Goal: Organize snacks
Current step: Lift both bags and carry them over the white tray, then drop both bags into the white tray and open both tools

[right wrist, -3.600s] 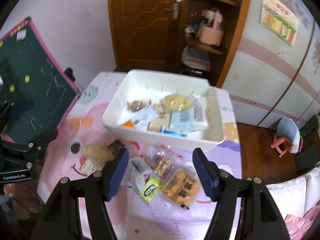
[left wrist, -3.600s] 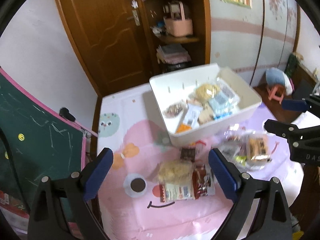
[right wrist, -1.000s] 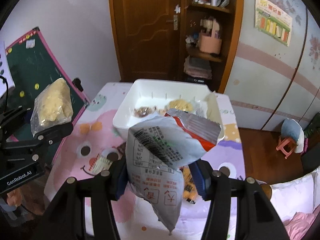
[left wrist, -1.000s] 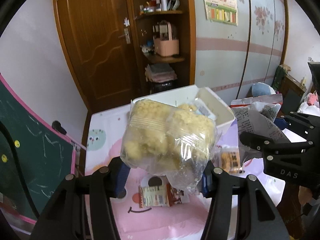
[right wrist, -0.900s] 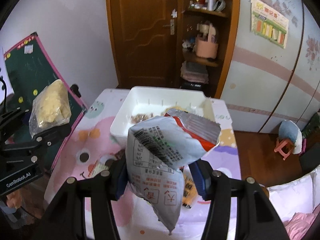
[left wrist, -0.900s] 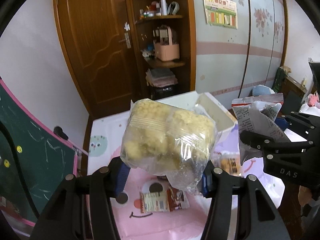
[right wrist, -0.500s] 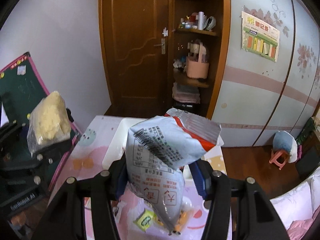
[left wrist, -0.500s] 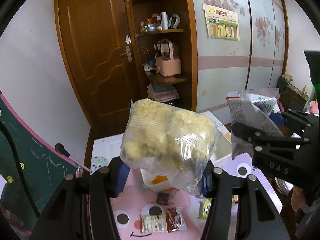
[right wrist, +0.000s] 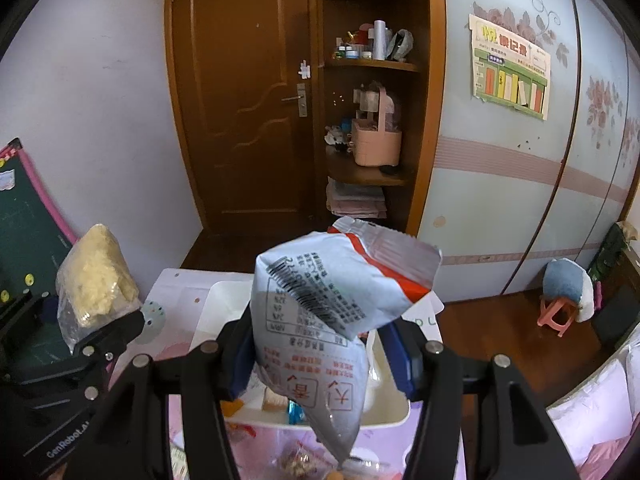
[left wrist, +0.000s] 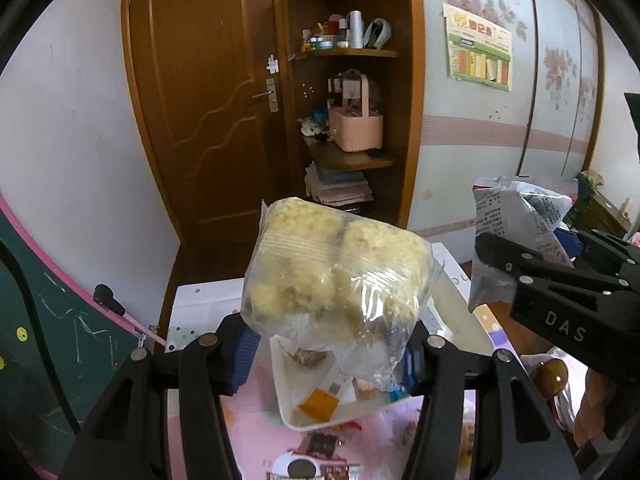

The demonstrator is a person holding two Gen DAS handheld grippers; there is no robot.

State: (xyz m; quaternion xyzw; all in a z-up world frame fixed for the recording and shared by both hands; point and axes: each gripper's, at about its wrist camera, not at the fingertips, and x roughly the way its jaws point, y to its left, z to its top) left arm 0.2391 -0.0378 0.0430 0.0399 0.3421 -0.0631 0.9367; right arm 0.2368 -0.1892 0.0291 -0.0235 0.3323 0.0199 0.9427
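Note:
My left gripper (left wrist: 326, 354) is shut on a clear bag of yellow crumbly snack (left wrist: 336, 276) and holds it high above the white bin (left wrist: 288, 412). My right gripper (right wrist: 322, 354) is shut on a white and red foil snack packet (right wrist: 324, 312), also raised over the white bin (right wrist: 390, 412). The bin holds several small snack packs, mostly hidden behind the held bags. The yellow bag also shows in the right wrist view (right wrist: 94, 280), and the foil packet shows in the left wrist view (left wrist: 516, 224).
The bin stands on a pink cartoon table mat (left wrist: 256, 436) with loose snack packs (left wrist: 320, 446) in front of it. A green chalkboard (left wrist: 44, 344) leans at the left. A brown door (right wrist: 240, 96) and shelves (right wrist: 372, 120) stand behind the table.
Both grippers have risen higher with their bags still held. The bin and table now sit lower in both views.

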